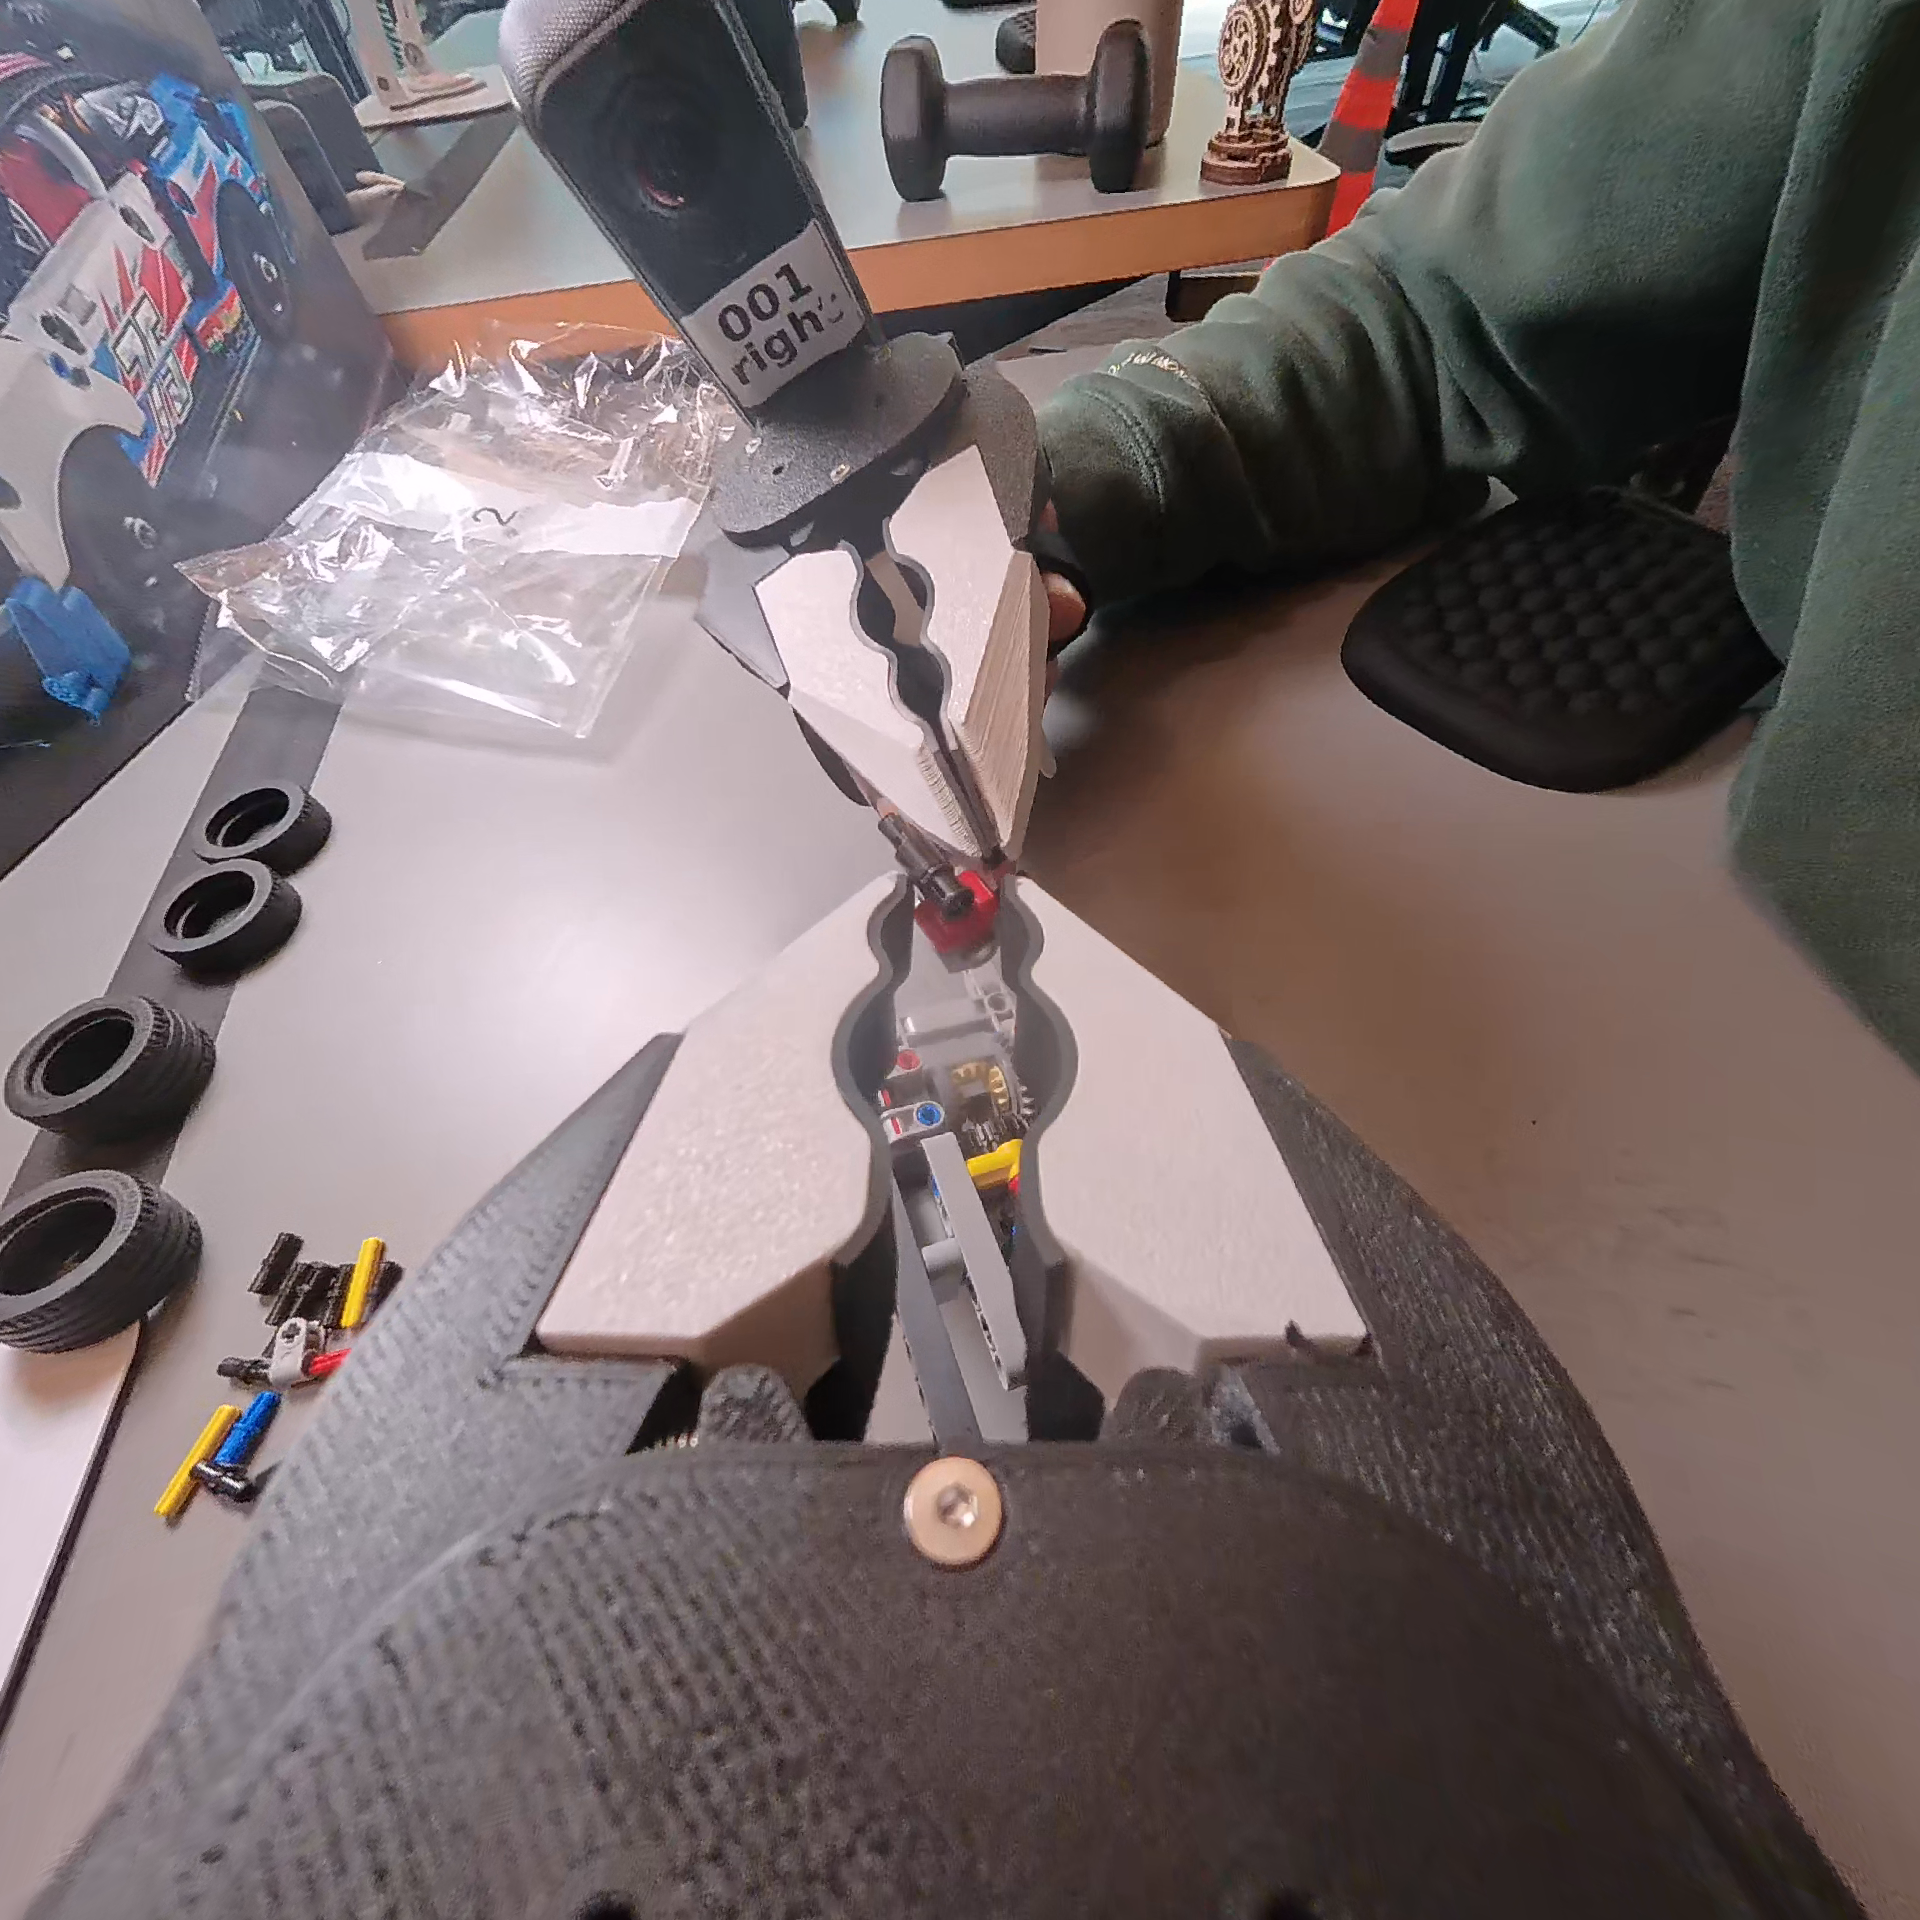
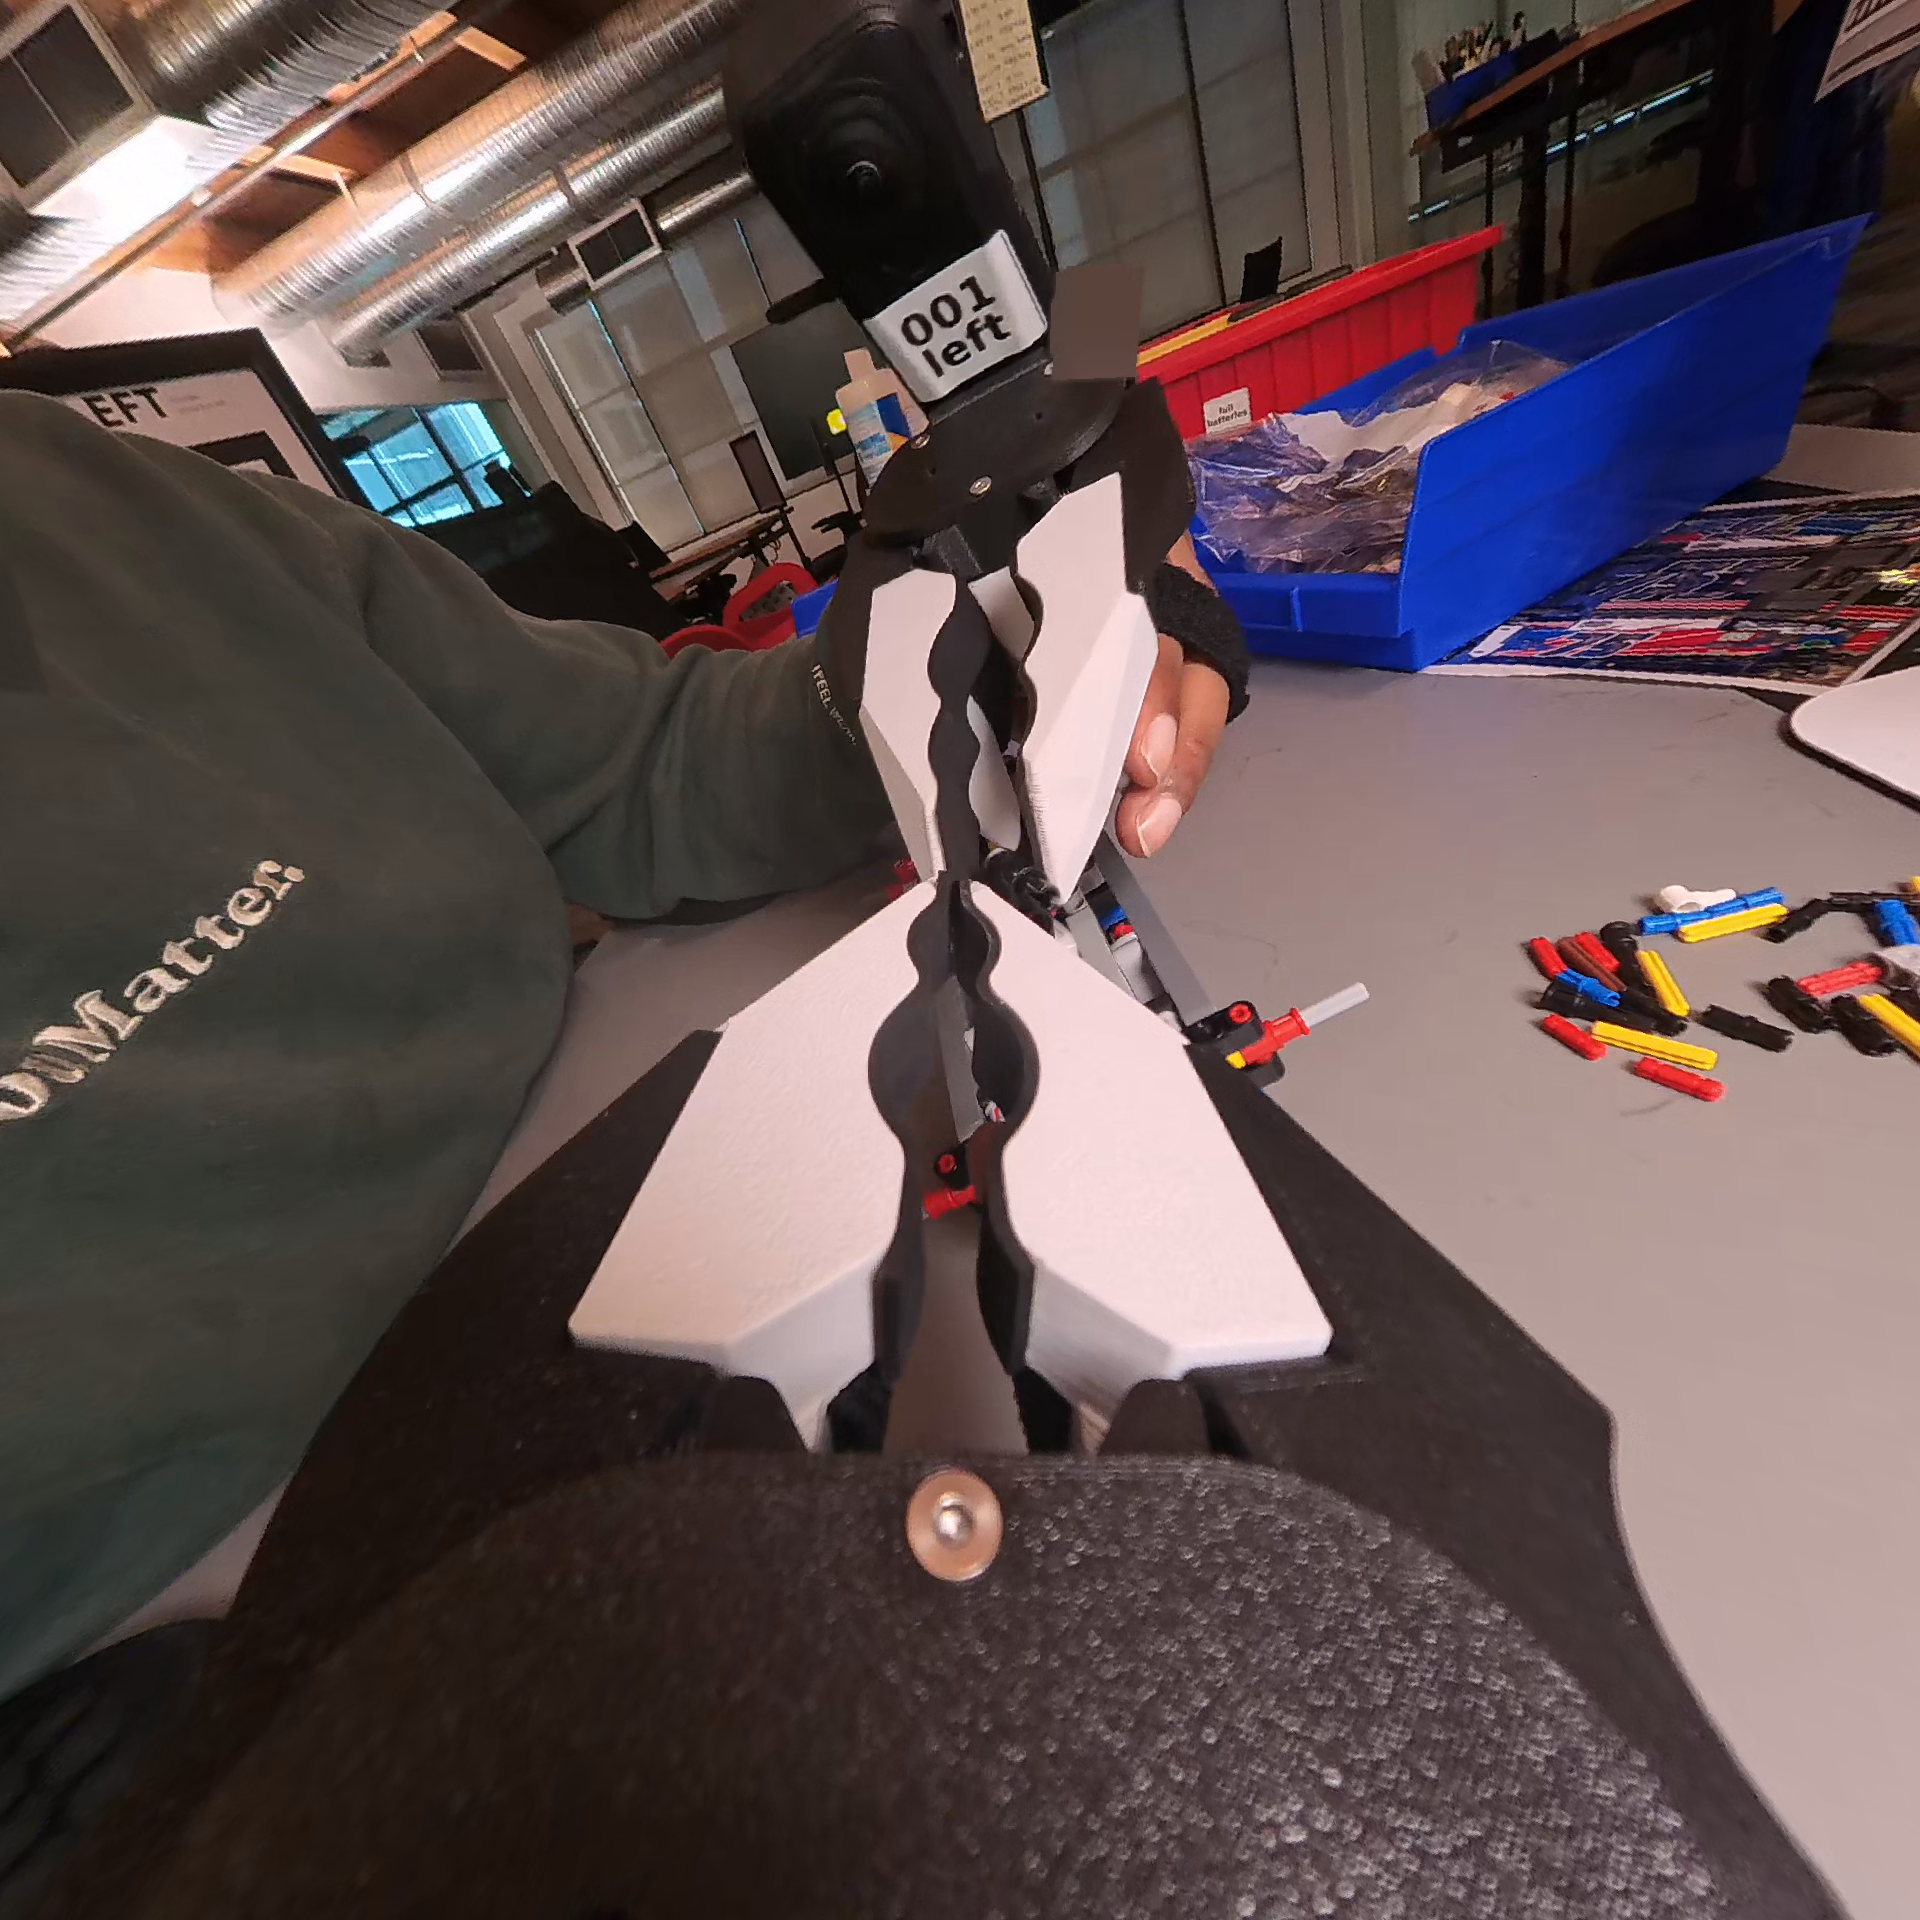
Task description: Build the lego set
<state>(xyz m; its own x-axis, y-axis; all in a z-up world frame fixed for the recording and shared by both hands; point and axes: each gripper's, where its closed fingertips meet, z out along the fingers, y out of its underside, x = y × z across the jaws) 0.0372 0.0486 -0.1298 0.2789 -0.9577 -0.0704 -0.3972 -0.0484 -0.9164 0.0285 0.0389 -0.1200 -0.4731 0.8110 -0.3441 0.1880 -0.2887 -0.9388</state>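
The grey Lego chassis assembly (image 1: 961,1236) is clamped between the jaws of the left gripper (image 1: 958,914), above the grey table (image 1: 1351,1091). A small black pin (image 1: 920,844) is pinched at the tips of the right gripper (image 1: 961,847), against the assembly's red end piece (image 1: 961,909).

Grey table (image 1: 520,966): four black tyres (image 1: 104,1070), plastic bag (image 1: 468,561), loose pins (image 2: 1662,997).
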